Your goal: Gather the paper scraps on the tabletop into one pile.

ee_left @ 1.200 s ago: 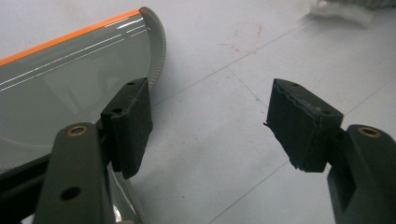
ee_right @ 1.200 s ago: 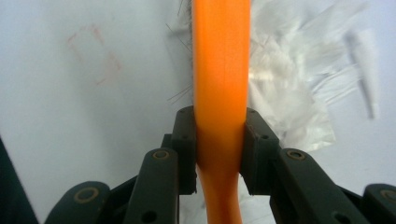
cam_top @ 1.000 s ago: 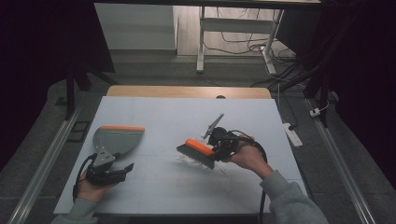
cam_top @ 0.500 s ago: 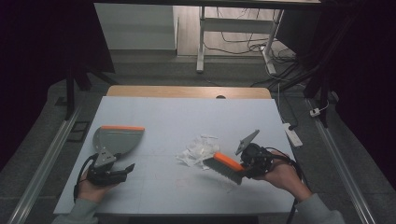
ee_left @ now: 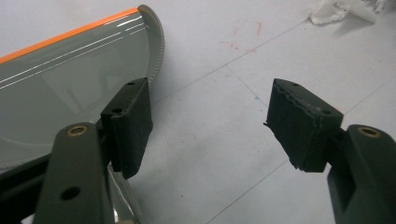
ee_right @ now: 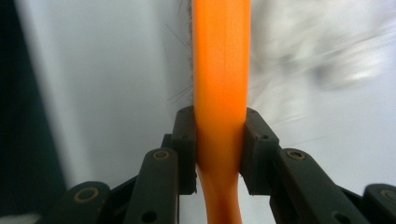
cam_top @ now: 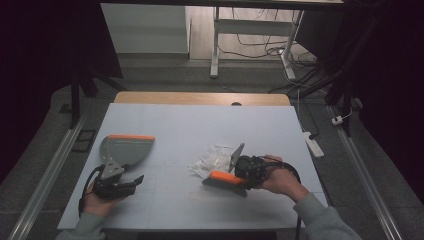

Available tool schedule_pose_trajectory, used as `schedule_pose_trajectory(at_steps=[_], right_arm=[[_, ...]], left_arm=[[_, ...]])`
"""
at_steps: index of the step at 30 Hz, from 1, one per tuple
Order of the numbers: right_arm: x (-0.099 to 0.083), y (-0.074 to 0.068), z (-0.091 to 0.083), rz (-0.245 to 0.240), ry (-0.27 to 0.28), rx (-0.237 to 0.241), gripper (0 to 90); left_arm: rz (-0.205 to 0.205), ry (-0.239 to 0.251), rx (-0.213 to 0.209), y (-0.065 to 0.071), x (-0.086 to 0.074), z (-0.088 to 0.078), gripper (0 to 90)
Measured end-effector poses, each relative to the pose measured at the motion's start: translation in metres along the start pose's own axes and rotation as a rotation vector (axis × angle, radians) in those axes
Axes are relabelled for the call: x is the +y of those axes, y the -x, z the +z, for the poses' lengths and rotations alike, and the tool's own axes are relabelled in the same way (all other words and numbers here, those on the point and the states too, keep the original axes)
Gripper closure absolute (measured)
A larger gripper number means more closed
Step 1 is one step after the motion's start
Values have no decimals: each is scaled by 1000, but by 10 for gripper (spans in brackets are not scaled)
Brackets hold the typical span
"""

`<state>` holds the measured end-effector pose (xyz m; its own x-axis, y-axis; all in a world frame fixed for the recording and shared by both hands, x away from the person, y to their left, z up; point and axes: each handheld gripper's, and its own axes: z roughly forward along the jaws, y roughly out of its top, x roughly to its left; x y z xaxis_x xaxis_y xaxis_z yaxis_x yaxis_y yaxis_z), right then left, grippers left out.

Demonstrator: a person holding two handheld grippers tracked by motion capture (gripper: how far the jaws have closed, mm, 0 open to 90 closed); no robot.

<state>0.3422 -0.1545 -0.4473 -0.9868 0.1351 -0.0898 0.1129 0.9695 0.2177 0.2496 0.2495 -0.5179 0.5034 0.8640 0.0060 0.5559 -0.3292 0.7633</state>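
Right gripper (cam_top: 235,176): shut tight on the orange brush (cam_top: 224,179), both pads pressed on its handle, seen close up in the right gripper view (ee_right: 219,149).
Orange brush: low on the table (cam_top: 200,125), right of the middle, just near of the paper scraps; bristles blurred, so touching the table or not, cannot tell.
Paper scraps (cam_top: 212,159): white and crumpled, middle of the table, just beside the brush on its far side.
Left gripper (cam_top: 117,181): near left part of the table, jaws wide apart, no pad pressed on anything in the left gripper view (ee_left: 210,126).
Grey dustpan (cam_top: 125,149): flat on the table's left side, orange edge on the far side, just beyond the left gripper; handle end by the gripper's left pad (ee_left: 130,126), touching or not, cannot tell.
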Motion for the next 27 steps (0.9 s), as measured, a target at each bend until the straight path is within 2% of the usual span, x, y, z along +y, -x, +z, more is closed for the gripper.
schedule_pose_trajectory(at_steps=[3, 5, 7, 9, 11, 13, 15, 17, 19, 22, 27], right_arm=[[3, 17, 1, 16, 16, -69, 702], [0, 22, -2, 50, 49, -76, 701], [-5, 23, -10, 83, 120, -74, 701], [-13, 22, -23, 132, 198, -59, 701], [-22, 22, -36, 206, 265, -60, 701], [-33, 25, -46, 287, 315, -93, 700], [-42, 28, -53, 382, 335, -125, 700], [-48, 30, -54, 424, 340, -149, 700], [-49, 29, -52, 441, 360, -128, 700], [-34, 23, -45, 453, 365, -108, 700], [19, 19, -26, 465, 433, 10, 700]], left_arm=[[0, 0, -1, 0, 0, 0, 320], [-1, 1, -1, 0, 0, -1, 320], [-2, 2, -1, -1, 0, 0, 320], [-2, 0, -4, -1, 0, 0, 320], [0, 0, -3, 0, 0, 1, 320], [4, 0, -4, 1, 0, 0, 320], [5, 3, -2, 2, 1, 0, 319], [5, 3, -2, 2, 1, 0, 320], [5, -1, -4, 1, 1, 0, 320], [3, -1, -2, 1, 1, 1, 320], [4, -2, 0, 1, 1, 0, 320]])
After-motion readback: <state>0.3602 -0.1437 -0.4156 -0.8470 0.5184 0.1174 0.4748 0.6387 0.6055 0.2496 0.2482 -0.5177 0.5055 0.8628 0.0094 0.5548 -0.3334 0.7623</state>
